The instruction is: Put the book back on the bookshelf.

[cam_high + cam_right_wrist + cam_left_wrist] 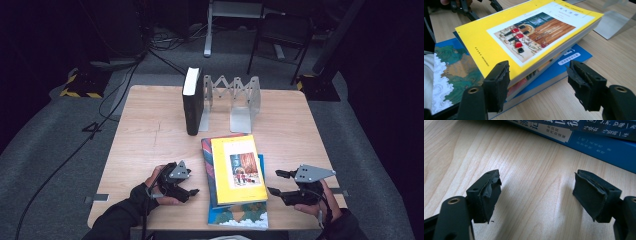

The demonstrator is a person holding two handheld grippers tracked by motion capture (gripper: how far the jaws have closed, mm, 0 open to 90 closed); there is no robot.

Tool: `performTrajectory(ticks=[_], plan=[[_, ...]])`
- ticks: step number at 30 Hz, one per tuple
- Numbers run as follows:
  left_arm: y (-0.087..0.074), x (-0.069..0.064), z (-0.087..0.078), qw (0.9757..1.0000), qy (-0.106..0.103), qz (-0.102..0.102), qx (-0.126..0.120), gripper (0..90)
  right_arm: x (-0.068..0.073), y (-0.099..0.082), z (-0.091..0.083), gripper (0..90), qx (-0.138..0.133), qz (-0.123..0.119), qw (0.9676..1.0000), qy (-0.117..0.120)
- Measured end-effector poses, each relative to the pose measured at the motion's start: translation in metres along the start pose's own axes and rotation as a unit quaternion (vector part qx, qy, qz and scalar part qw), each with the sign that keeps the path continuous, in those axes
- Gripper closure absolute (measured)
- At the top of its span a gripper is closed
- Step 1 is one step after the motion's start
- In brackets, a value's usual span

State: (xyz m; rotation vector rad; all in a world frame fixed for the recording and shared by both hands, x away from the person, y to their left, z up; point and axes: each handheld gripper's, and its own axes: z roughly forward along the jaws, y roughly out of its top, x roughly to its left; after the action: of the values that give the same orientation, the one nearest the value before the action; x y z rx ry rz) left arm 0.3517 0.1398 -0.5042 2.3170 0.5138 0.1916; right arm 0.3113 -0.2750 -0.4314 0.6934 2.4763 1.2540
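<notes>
Yellow book (524, 37) lay on top of a stack of three flat paperbacks, just ahead of the right gripper (280, 186), whose jaws stood apart with nothing between them, one jaw in front of the near corner of the yellow cover and the other out over bare wood. It looked a thick, fairly stiff paperback with a smooth, probably slippery cover, so a bite across its thickness at the long free edge seemed the safest hold, and it would likely sag if pinched by one corner. Under it the blue book (571, 60) jutted toward those jaws. Across the stack, the left gripper (187, 185) was also released, its jaws parted over the table (524, 195) with the blue spine beyond them. Farther off stood a black book (193, 102) upright against a metal book rack (240, 100).
</notes>
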Motion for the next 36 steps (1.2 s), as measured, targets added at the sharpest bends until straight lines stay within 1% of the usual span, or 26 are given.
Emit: performTrajectory(ticks=[5, 7, 11, 12, 13, 15, 17, 18, 21, 22, 23, 24, 26, 27, 28, 29, 30, 31, 32, 36], plan=[[0.0, 0.001, 0.0, 1.0, -0.002, 0.002, 0.003, 20.9, 0.009, 0.011, 0.003, 31.4, -0.001, -0.007, 0.9998, 0.018], [0.0, 0.001, 0.0, 1.0, -0.003, 0.002, 0.003, 20.8, 0.012, 0.015, 0.005, 31.2, -0.002, -0.005, 0.9996, 0.029], [0.001, 0.001, 0.001, 1.0, -0.001, 0.0, 0.003, 18.9, 0.016, 0.021, 0.015, 31.1, 0.015, -0.009, 0.9993, 0.032], [0.001, 0.001, 0.001, 1.0, -0.002, 0.0, 0.002, 19.0, 0.016, 0.022, 0.019, 31.1, 0.02, -0.008, 0.9993, 0.032], [0.001, 0.001, 0.001, 1.0, -0.002, 0.0, 0.002, 19.0, 0.016, 0.022, 0.019, 31.1, 0.02, -0.008, 0.9993, 0.032], [0.001, 0.001, 0.001, 1.0, -0.002, 0.001, 0.003, 18.9, 0.014, 0.022, 0.026, 30.9, 0.033, -0.008, 0.999, 0.03], [0.001, 0.001, 0.001, 1.0, 0.0, 0.001, 0.005, 18.5, 0.012, 0.021, 0.033, 29.9, 0.051, -0.003, 0.9983, 0.027], [0.002, 0.001, 0.001, 1.0, 0.0, -0.001, 0.006, 18.3, 0.011, 0.019, 0.036, 27.7, 0.062, 0.0, 0.9978, 0.026], [0.008, -0.002, 0.001, 0.9996, 0.007, -0.006, 0.026, 19.5, 0.005, 0.018, 0.042, 23.0, 0.066, 0.028, 0.9965, 0.043], [0.009, -0.003, 0.001, 0.9996, 0.003, 0.001, 0.029, 21.5, 0.002, 0.018, 0.044, 20.2, 0.072, 0.037, 0.9957, 0.046], [0.011, -0.005, 0.001, 0.9995, 0.005, 0.004, 0.031, 23.0, 0.001, 0.019, 0.045, 18.0, 0.075, 0.039, 0.9954, 0.044], [0.013, -0.005, 0.0, 0.9996, 0.008, 0.008, 0.026, 21.9, 0.0, 0.019, 0.046, 17.7, 0.076, 0.04, 0.9953, 0.044], [0.017, -0.005, -0.003, 0.9999, 0.007, 0.002, 0.007, 22.1, -0.002, 0.02, 0.048, 17.3, 0.082, 0.042, 0.9944, 0.052], [0.02, -0.004, -0.005, 0.9999, 0.011, 0.003, -0.002, 22.1, -0.003, 0.021, 0.049, 17.0, 0.085, 0.044, 0.9938, 0.057], [0.02, -0.004, -0.005, 0.9999, 0.011, 0.003, -0.002, 22.3, -0.003, 0.021, 0.049, 17.0, 0.085, 0.044, 0.9938, 0.057], [0.024, -0.003, -0.009, 0.9998, 0.017, 0.003, -0.014, 22.3, -0.005, 0.021, 0.051, 15.9, 0.088, 0.048, 0.993, 0.062], [0.027, -0.003, -0.011, 0.9995, 0.019, 0.001, -0.024, 22.4, -0.008, 0.022, 0.053, 13.6, 0.093, 0.054, 0.9919, 0.068], [0.03, -0.002, -0.012, 0.9993, 0.022, 0.001, -0.03, 22.5, -0.01, 0.022, 0.055, 13.2, 0.094, 0.057, 0.9912, 0.073], [0.033, -0.002, -0.013, 0.9991, 0.027, 0.005, -0.033, 22.2, -0.013, 0.021, 0.057, 13.8, 0.097, 0.063, 0.9895, 0.087], [0.045, -0.002, -0.015, 0.9971, 0.048, 0.013, -0.057, 22.4, -0.014, 0.023, 0.058, 13.1, 0.101, 0.062, 0.9887, 0.091]])
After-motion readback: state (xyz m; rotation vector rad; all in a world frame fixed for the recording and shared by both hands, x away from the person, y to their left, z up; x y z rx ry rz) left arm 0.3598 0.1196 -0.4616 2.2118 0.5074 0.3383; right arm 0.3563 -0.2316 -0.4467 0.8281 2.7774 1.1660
